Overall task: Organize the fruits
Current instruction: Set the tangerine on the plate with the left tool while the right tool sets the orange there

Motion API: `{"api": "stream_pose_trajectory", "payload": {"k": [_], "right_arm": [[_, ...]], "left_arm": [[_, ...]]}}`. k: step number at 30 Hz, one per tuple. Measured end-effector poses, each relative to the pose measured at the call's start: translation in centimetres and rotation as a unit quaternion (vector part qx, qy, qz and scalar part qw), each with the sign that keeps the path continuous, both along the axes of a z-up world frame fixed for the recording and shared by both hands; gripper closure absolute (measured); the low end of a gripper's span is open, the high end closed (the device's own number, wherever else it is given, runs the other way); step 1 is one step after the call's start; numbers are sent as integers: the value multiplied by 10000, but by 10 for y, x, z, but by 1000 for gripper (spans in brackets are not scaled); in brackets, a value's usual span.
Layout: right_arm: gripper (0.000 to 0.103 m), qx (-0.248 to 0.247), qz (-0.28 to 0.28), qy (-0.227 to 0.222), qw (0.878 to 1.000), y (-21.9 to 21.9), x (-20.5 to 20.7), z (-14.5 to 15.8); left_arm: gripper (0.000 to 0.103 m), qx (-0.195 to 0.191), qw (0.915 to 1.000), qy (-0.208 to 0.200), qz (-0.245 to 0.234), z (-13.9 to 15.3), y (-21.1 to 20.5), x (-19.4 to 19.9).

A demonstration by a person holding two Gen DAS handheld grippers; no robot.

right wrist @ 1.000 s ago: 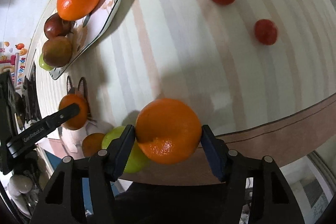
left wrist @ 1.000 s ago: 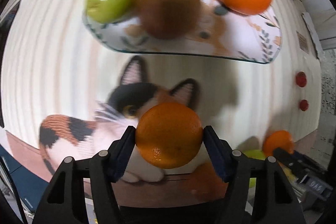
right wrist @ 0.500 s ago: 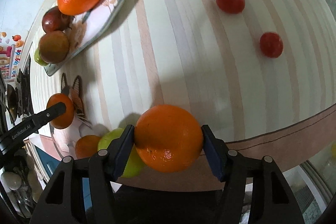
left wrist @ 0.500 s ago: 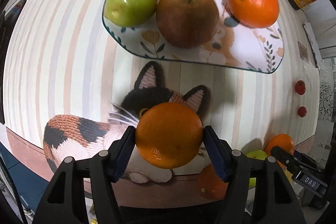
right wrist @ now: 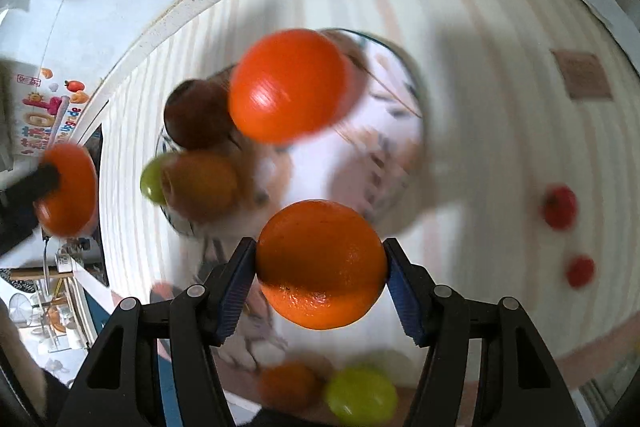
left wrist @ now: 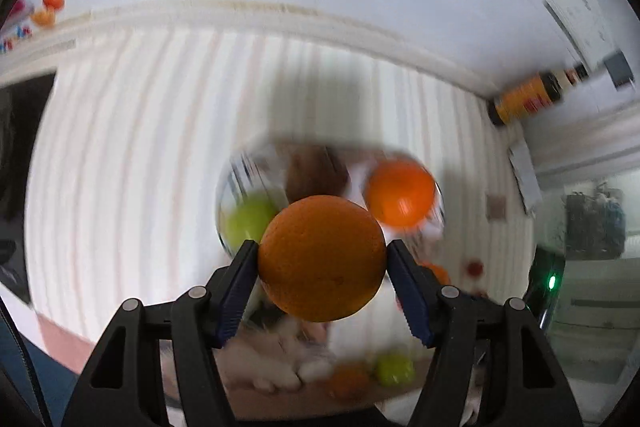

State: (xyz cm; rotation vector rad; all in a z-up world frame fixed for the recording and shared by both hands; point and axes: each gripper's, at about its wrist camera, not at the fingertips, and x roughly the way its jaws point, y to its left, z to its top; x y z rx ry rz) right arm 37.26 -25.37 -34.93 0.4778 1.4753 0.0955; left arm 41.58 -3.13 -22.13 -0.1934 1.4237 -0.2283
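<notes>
Your left tongs (left wrist: 322, 259) grip orange (left wrist: 322, 258) at frame centre, blue pads on both its sides. Your right tongs (right wrist: 320, 264) clamp second orange (right wrist: 320, 264) likewise. Plate (right wrist: 394, 131), blurred, above centre in right view: holds orange (right wrist: 286, 85), dark red apple (right wrist: 194, 115), brownish apple (right wrist: 200, 185), green apple (right wrist: 151, 181). Two tomatoes (right wrist: 560, 207) on striped desk (right wrist: 500, 107), right side. Green apple (right wrist: 360, 393) and orange (right wrist: 290, 385) at bottom edge.

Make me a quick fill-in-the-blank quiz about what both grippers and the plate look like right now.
1. The left gripper is shut on an ____.
2. The right gripper holds ____ orange(s).
3. On the plate, the fruit beside the brown apple is a ____ apple.
4. Two small ____ fruits lie on the striped cloth.

Missing words: orange; one; green; red
</notes>
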Motion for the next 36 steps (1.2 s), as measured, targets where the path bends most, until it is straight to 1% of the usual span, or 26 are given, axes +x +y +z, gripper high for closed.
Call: {"api": "stream_pose_trajectory", "payload": {"k": [2,3,6,12,14,16,19,20,21,22,23,26,29,32,34,36], "right_arm": [[37,-88,37,-16,10000,12,14,-6],[37,-125,68,-11,9999,18,19,-9],[37,-293,135,29,9995,32,32,-18],[37,-496,115,47,9987,47,42,-24],[37,-521,90,55,9986,48,43,-25],[36,-503,30,85,9987,50,45,-27],[36,-433,-53,194,9989,46,46,-28],[32,-409,-64,225,9989,47,48,-28],[27,-289,-126,222,9993,46,49,-27],[16,-275,-167,220,9992,44,50,-26],[11,-333,-202,206,9990,43,50,-23],[10,-401,-254,194,9987,41,49,-17],[8,-589,-247,160,9978,40,42,-7],[8,-853,-195,44,9962,39,32,6],[8,-1056,-122,-51,9943,39,25,16],[8,-1178,-39,-157,9929,41,18,26]], "left_arm": [[40,104,9999,112,40,-13,4,24],[40,183,9996,210,65,-25,7,38],[40,334,9978,574,62,-58,10,62],[40,536,9936,998,3,-100,12,73],[39,541,9924,1108,12,-109,11,74],[39,472,9926,1119,10,-113,12,73],[39,441,9924,1144,-16,-114,14,73],[37,389,9929,1126,10,-114,15,73],[27,338,9933,1109,31,-112,16,73],[16,312,9935,1096,32,-111,17,74],[14,296,9938,1071,31,-110,17,76],[13,320,9951,931,65,-101,24,73],[13,358,9965,757,60,-87,28,65],[13,619,9973,399,-38,-68,32,46],[13,857,9962,148,-59,-53,31,25],[13,964,9953,-58,-83,-39,30,3]]}}
